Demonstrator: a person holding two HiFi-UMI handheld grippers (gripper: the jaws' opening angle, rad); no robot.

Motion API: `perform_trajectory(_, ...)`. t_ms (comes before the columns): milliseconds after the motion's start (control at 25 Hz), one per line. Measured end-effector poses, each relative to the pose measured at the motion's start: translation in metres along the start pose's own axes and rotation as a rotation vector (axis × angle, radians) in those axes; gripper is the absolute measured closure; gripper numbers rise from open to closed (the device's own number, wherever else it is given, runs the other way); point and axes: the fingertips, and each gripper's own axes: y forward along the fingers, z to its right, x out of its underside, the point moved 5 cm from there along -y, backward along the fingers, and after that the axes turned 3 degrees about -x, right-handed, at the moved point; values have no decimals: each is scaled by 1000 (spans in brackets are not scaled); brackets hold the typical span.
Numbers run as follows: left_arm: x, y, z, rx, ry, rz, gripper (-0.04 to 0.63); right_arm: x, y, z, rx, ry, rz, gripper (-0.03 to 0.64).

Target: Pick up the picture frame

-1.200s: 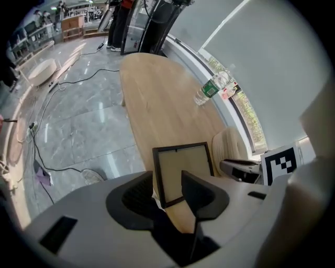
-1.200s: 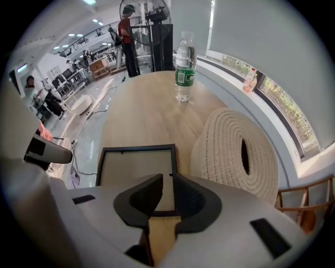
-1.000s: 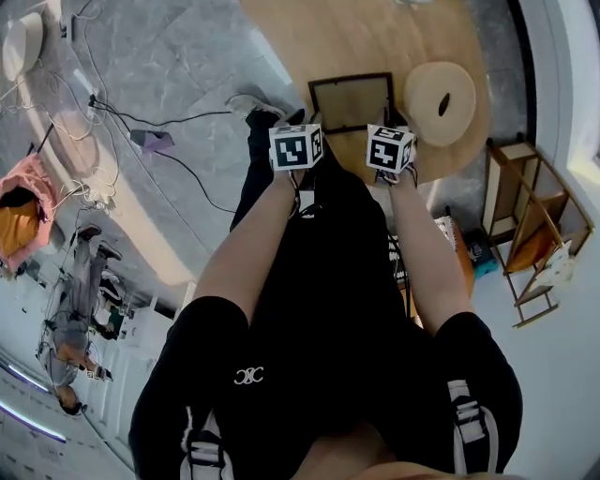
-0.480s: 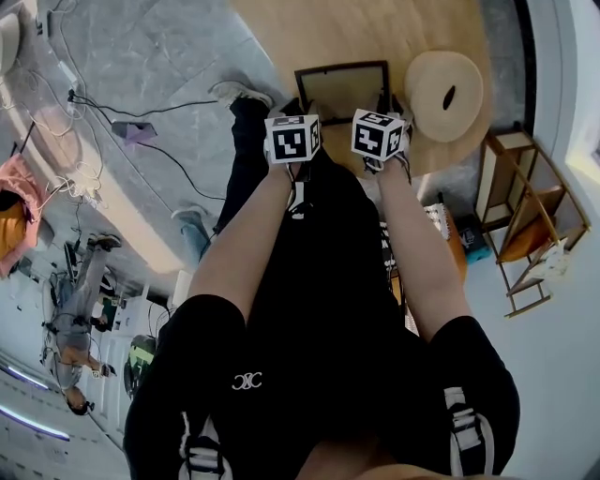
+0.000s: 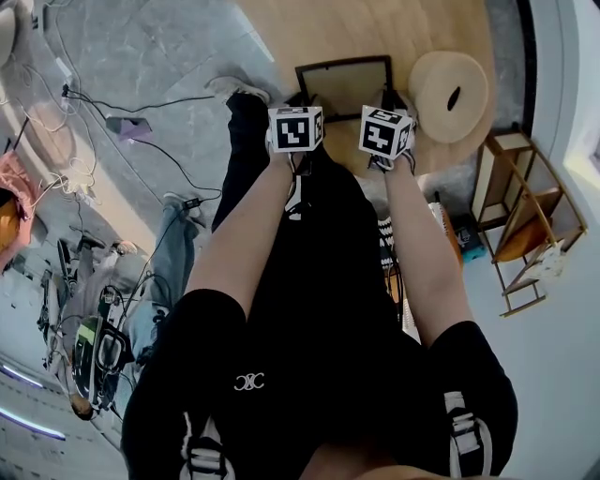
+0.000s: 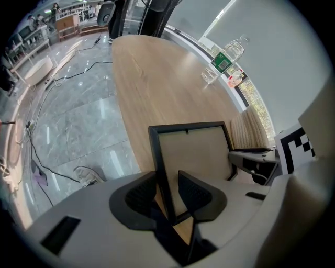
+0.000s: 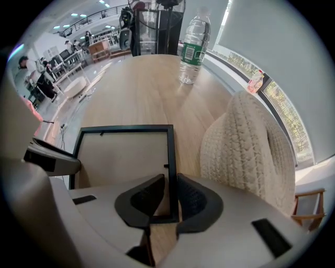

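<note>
Head view: picture frame (image 5: 345,82) lies flat on desk (image 5: 375,28) nr edge; left tool (image 6: 166,175) & right tool (image 7: 170,178) straddle its side rails w/ pads released, not clamped, so approach done, grip & lift pending.

Black shorts (image 5: 211,375) with a white logo (image 5: 248,380); the left gripper (image 6: 168,183) and right gripper (image 7: 170,186) are grey with black jaws.

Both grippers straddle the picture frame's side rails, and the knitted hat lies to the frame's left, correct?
Not quite: the knitted hat lies to the right of the picture frame, beside the right gripper, as the right gripper view shows. The rest holds.
</note>
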Motion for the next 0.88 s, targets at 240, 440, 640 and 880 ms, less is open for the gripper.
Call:
perform_trajectory(240,-11,-11,-24,-26,6,-54,506,-21,5,-13,-74,-30,-91,557)
perform_trajectory(440,-1,-50,-7,-18,23,-10,520,-6,-37,-5,-84,-27,-30,558)
perform_trajectory(640,-51,-113,-9,39,93,80,523,-43,-95,-13,-96,32,81,558)
perform_trajectory(880,-98,-225,6,47,217,241,523,-100,-207,-19,-89,11,292,558)
